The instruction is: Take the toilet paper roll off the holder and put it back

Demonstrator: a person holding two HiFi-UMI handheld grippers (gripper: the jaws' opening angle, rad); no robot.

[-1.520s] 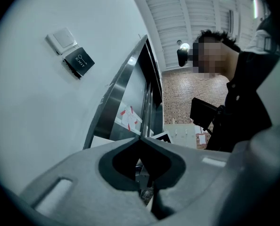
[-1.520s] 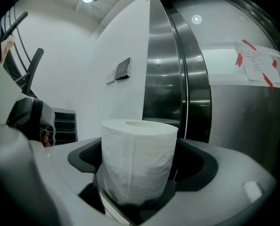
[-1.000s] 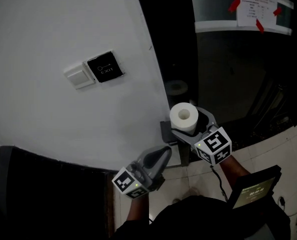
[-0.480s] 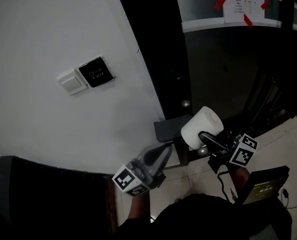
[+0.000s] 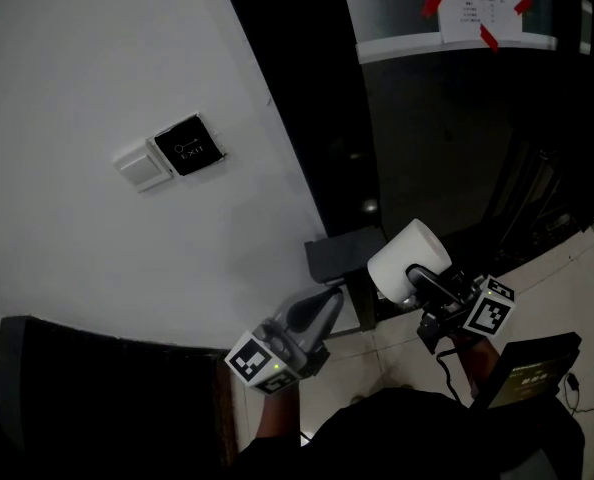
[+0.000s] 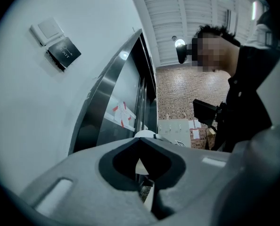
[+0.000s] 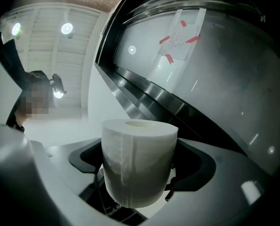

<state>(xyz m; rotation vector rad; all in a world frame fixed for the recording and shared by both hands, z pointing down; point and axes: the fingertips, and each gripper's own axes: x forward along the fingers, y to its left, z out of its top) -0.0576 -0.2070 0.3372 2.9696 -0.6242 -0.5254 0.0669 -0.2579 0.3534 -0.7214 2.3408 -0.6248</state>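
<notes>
A white toilet paper roll (image 5: 409, 258) hangs in the air, tilted, with my right gripper (image 5: 419, 274) shut on it. In the right gripper view the roll (image 7: 137, 161) fills the space between the jaws of the right gripper (image 7: 137, 175), its hollow core turned away from the camera. A dark grey holder (image 5: 339, 256) sticks out from the wall edge just left of the roll and carries nothing. My left gripper (image 5: 324, 309) is shut and empty, below and left of the holder. Over the joined tips of the left gripper (image 6: 141, 139), the roll's top (image 6: 144, 134) just shows.
The white wall carries a light switch (image 5: 142, 163) and a black exit plate (image 5: 189, 143). A dark glass door with a red-taped paper notice (image 5: 480, 6) stands behind. Pale floor tiles (image 5: 577, 288) and a dark flat device (image 5: 522, 368) lie at the lower right.
My right gripper has swung right and away from the holder with the roll, which tipped from upright onto a slant. The left gripper has held still.
</notes>
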